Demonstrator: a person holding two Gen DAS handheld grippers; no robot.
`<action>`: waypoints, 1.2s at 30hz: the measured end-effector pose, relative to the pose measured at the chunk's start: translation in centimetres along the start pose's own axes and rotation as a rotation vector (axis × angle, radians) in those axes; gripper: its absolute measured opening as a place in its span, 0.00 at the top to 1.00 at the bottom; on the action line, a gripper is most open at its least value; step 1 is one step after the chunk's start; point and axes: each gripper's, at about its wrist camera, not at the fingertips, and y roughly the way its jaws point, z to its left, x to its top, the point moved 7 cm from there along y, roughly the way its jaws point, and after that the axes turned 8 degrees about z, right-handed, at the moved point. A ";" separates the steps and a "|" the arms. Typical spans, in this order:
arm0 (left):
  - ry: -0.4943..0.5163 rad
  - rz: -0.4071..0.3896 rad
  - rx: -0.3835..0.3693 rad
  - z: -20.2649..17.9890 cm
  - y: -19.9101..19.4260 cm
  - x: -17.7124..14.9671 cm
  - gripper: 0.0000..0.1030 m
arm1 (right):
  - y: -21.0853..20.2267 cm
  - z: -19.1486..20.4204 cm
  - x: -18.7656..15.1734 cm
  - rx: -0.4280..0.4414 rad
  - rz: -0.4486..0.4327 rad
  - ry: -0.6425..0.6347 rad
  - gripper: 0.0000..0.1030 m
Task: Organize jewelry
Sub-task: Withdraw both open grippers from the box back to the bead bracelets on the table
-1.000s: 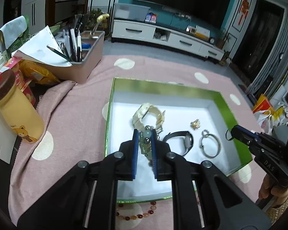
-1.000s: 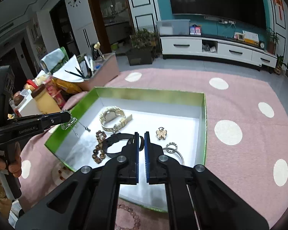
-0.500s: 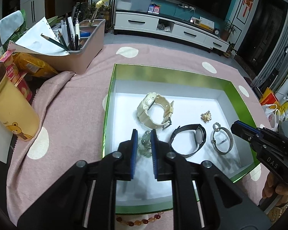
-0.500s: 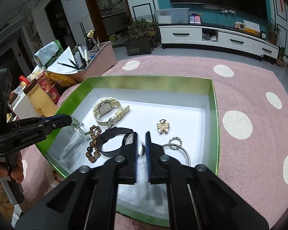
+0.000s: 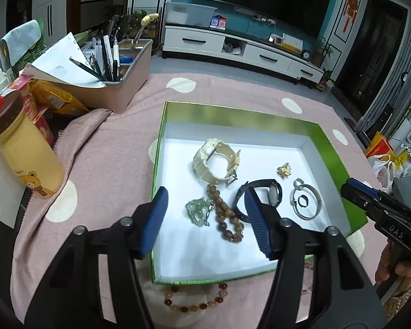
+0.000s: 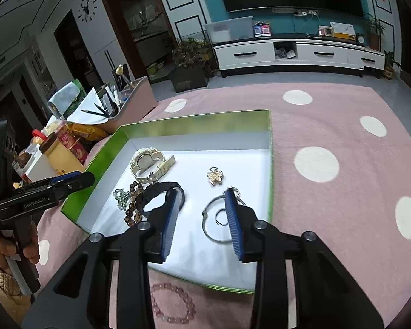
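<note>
A green box (image 5: 241, 115) with a white floor holds a cream watch (image 5: 216, 161), a black watch (image 5: 263, 194), a brown bead bracelet (image 5: 227, 219), a pale green pendant necklace (image 5: 198, 209), a gold brooch (image 5: 284, 169), a silver bangle (image 5: 307, 204) and a small dark ring (image 5: 302, 200). My left gripper (image 5: 205, 216) is open above the pendant and beads. My right gripper (image 6: 201, 213) is open above the bangle (image 6: 213, 219) and ring (image 6: 222, 217). An orange bead bracelet (image 5: 194, 301) and a pink one (image 6: 172, 304) lie on the cloth in front of the box (image 6: 200, 123).
A pink cloth with white dots (image 5: 101, 148) covers the table. A yellow bottle (image 5: 22, 150), snack packets (image 5: 57, 98) and a pen organizer (image 5: 115, 82) stand at the left. The table edge falls off toward the TV cabinet (image 5: 241, 49) behind.
Both grippers opened. The left one let go of the green pendant necklace, which now lies in the box; the small ring now lies inside the bangle below the right one.
</note>
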 end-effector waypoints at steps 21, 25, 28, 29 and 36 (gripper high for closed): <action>-0.134 -0.016 -0.103 1.5 -5.9 -6.3 0.02 | -5.3 -0.6 -7.6 0.000 0.039 0.102 0.29; -0.151 0.012 -0.086 1.8 -5.9 -8.3 0.02 | -5.1 0.0 -9.1 0.013 0.070 0.106 0.28; -0.163 0.038 -0.068 2.0 -5.7 -9.7 0.02 | -5.4 0.6 -10.1 0.017 0.078 0.099 0.28; -0.167 0.046 -0.064 2.1 -5.6 -10.1 0.02 | -5.5 0.7 -10.3 0.018 0.079 0.097 0.27; -0.223 0.096 -0.046 2.6 -5.4 -12.4 0.02 | -6.2 1.3 -11.5 0.024 0.087 0.088 0.27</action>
